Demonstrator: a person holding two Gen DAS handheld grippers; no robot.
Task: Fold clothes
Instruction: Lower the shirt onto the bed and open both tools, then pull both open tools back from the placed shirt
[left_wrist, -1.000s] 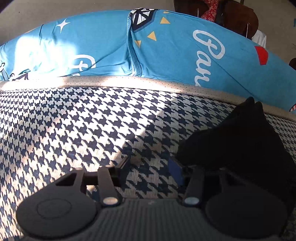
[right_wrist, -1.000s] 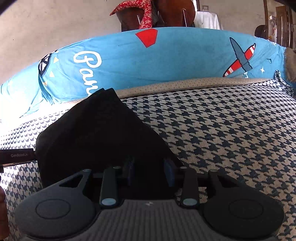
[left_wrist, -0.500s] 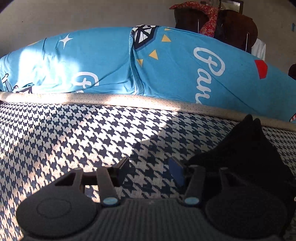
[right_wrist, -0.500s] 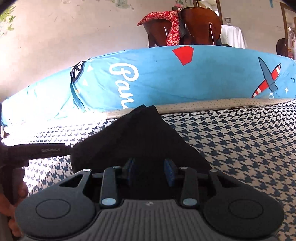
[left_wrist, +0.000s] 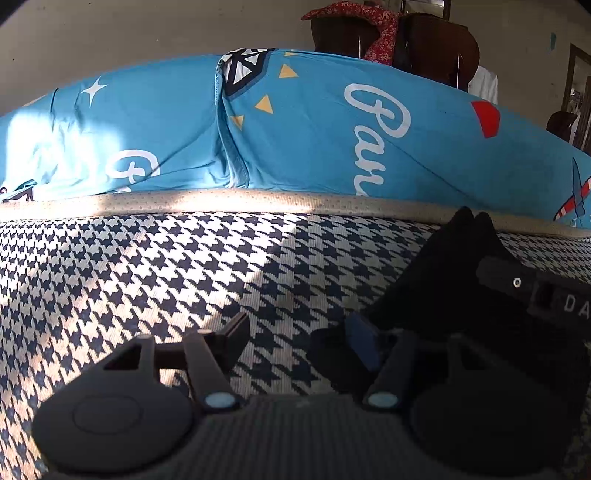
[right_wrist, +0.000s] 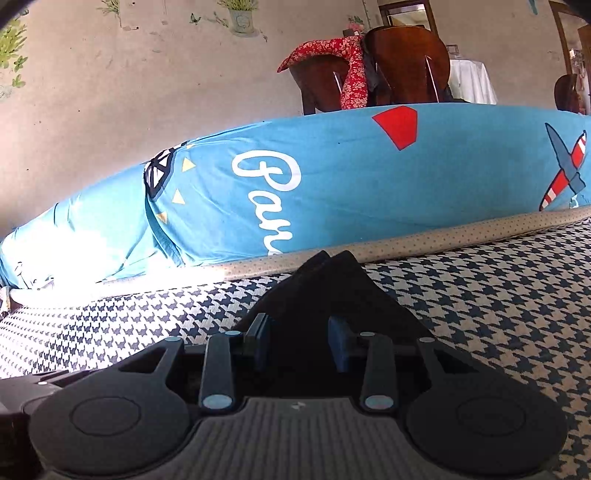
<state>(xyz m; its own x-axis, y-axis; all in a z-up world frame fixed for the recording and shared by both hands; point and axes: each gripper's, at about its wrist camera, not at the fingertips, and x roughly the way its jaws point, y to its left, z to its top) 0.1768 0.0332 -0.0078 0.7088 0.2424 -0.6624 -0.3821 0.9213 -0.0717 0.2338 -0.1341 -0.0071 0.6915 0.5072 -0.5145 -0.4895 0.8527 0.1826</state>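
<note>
Black cloth garment (right_wrist: 325, 295) folded into a peaked bundle on houndstooth-patterned bed cover (left_wrist: 147, 280), both tools low beside it.

Garment lies mid-bed, near the tan dotted border strip (left_wrist: 229, 201), blue printed pillow (right_wrist: 332, 184) beyond. Right tool (right_wrist: 300, 341) sits at its near edge, jaws part open with dark fabric seen between them, nothing pinched. Left tool (left_wrist: 299, 339) wide open over bare cover, holding nothing, garment just right of its right finger. Risk: a shallow pinch takes only the top layer and the fold peels apart; black on black hides the edges. Both tools held level, pointing far.
</note>
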